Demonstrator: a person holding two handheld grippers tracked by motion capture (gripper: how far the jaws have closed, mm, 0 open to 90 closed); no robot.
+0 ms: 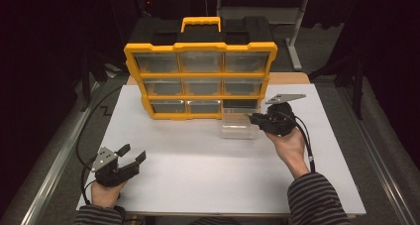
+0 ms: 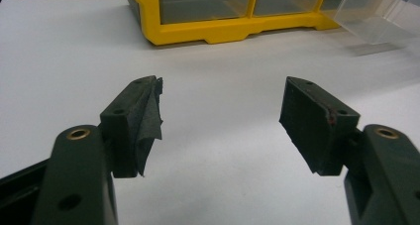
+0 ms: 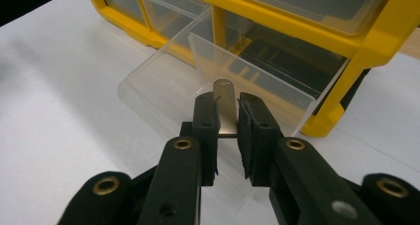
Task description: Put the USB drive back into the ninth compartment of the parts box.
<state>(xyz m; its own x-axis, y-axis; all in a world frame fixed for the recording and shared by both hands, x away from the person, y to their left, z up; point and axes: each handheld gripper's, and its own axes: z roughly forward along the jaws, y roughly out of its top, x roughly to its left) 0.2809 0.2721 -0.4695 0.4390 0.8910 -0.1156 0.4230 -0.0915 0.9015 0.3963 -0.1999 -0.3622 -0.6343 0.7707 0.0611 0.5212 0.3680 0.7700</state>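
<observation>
At the near left corner of the white table (image 1: 198, 175), the left gripper (image 1: 132, 153) rests low in the person's hand, jaws spread wide with nothing between them; in the left gripper view the two pads (image 2: 148, 121) frame bare tabletop, one pad's facing peeling loose. It looks parked, out of the way while the other hand works. Further in on the right, the right gripper (image 1: 253, 119) points left at a clear plastic drawer (image 1: 239, 124), jaws clamped tight on the small pull tab (image 3: 225, 106) at the drawer's front wall. The right gripper view shows the tab pinched squarely between both pads, a grip suited to sliding the drawer along its runners. The drawer sits on the table, drawn most or all of the way out of the lower right slot (image 1: 241, 104), which gapes dark; whether its rear edge is in the opening is hard to tell. Beyond stands the yellow organiser (image 1: 200, 81), upright, carry handle (image 1: 200, 23) on top, its other clear drawers shut flush.
</observation>
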